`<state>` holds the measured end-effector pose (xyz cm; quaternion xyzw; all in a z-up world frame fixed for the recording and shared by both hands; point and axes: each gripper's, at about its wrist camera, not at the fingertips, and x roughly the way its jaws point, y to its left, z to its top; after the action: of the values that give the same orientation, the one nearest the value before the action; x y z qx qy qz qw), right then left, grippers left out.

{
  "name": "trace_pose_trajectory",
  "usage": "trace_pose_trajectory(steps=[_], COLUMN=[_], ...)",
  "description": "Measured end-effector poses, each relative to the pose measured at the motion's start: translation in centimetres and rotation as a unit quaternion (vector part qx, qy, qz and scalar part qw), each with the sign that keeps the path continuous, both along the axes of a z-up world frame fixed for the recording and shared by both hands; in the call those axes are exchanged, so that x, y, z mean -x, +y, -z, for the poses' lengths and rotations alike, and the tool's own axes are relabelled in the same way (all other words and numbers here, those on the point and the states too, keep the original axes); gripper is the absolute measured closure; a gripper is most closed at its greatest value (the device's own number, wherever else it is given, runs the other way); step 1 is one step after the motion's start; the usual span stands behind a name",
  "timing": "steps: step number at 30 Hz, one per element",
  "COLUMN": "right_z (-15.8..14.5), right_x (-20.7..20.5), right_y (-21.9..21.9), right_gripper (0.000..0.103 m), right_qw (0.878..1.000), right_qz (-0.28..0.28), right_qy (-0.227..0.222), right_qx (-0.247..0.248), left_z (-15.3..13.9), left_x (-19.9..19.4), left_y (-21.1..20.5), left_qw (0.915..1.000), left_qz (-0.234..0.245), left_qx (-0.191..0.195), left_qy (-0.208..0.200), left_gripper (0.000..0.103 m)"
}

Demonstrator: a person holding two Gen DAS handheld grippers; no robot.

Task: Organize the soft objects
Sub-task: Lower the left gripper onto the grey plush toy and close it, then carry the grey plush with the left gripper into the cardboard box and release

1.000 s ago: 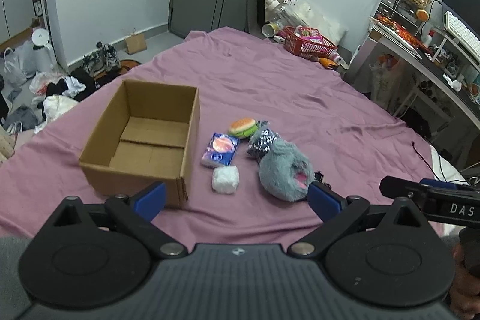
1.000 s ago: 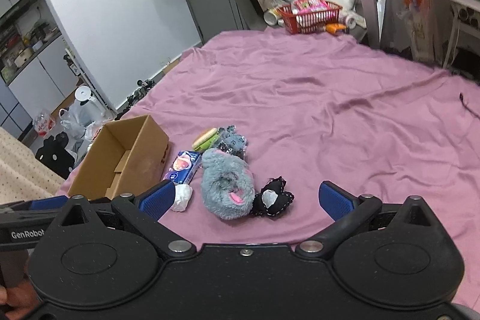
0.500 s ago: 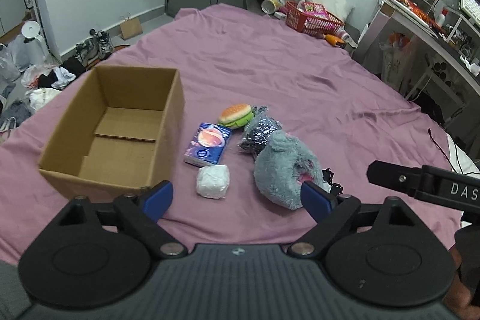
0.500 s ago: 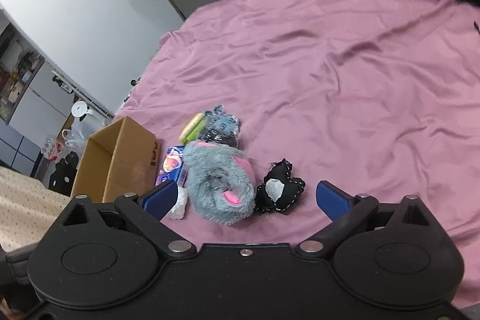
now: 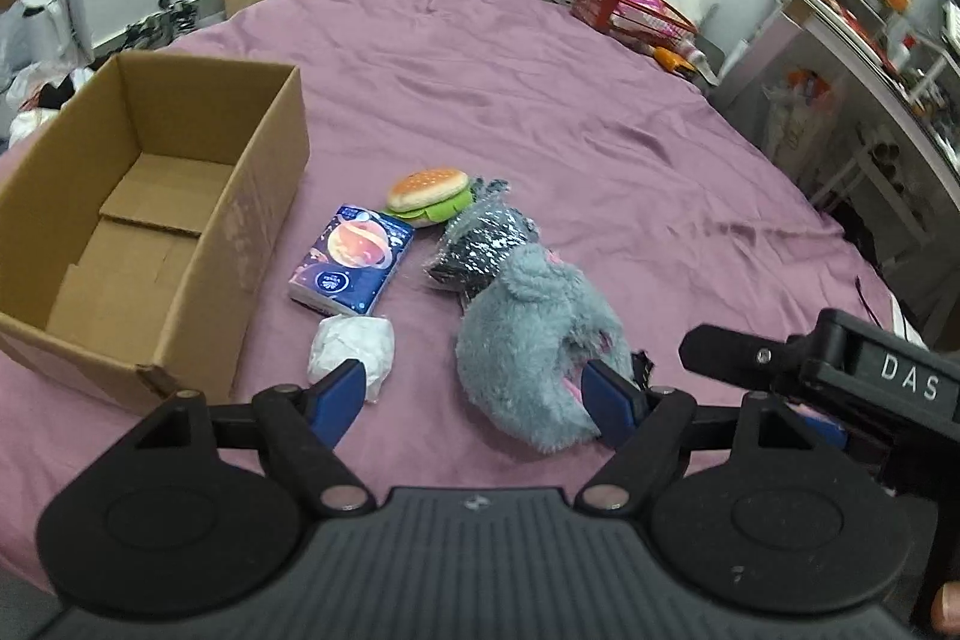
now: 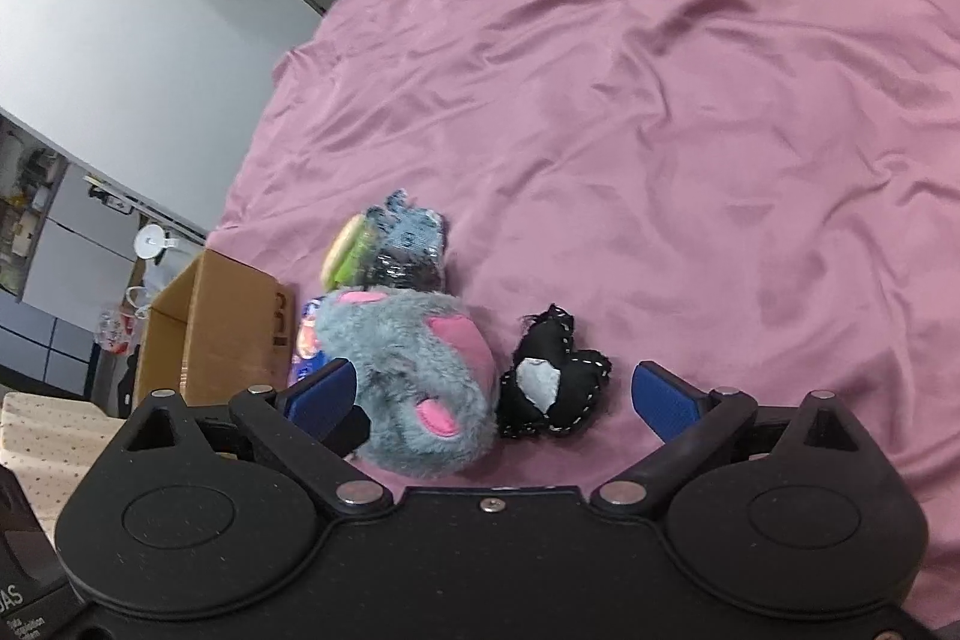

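Both grippers hover over the purple bedsheet, jaws spread wide, nothing held. Left gripper sits above the near edge of the pile: its left pad overlaps the white crumpled wad in view, its right pad overlaps the near side of the grey furry plush with pink patches. Can't tell if either pad is touching. Right gripper frames two items between its pads: the grey plush toward the left pad and a black stitched heart-shaped plush with a white patch near the middle, the two touching or just beside each other.

Beyond the grey plush: a dark glittery wrapped bundle pressed against it, then a burger plush, then a blue tissue pack with planet print left of those. Open cardboard box stands left of the pile, nothing inside, tissue pack near its right wall. Red basket at the far end of the bed, well apart
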<state>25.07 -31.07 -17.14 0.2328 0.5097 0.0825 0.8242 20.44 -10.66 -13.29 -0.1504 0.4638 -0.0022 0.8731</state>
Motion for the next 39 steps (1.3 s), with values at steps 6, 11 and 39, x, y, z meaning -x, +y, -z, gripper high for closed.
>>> trace_pose_trajectory(steps=[6,11,39], right_z=[1.3,2.1,-2.1], right_x=[-1.0,-1.6,0.4], right_y=[0.2,0.1,2.2], right_gripper=[0.013,0.024,0.089], right_qw=[0.999,0.998,0.992], right_qz=[-0.004,0.0,-0.08], right_qy=[0.02,0.033,-0.076], right_qx=[-0.025,-0.048,-0.065], left_z=[1.6,2.8,0.8], left_x=[-1.2,-2.0,-1.3], left_y=[-0.8,-0.8,0.4], left_qw=[0.9999,0.9998,0.9968], left_qz=[0.005,0.003,0.017], left_qx=[-0.001,0.015,0.075], left_qy=[0.009,0.016,-0.021], left_gripper=[0.025,0.039,0.083])
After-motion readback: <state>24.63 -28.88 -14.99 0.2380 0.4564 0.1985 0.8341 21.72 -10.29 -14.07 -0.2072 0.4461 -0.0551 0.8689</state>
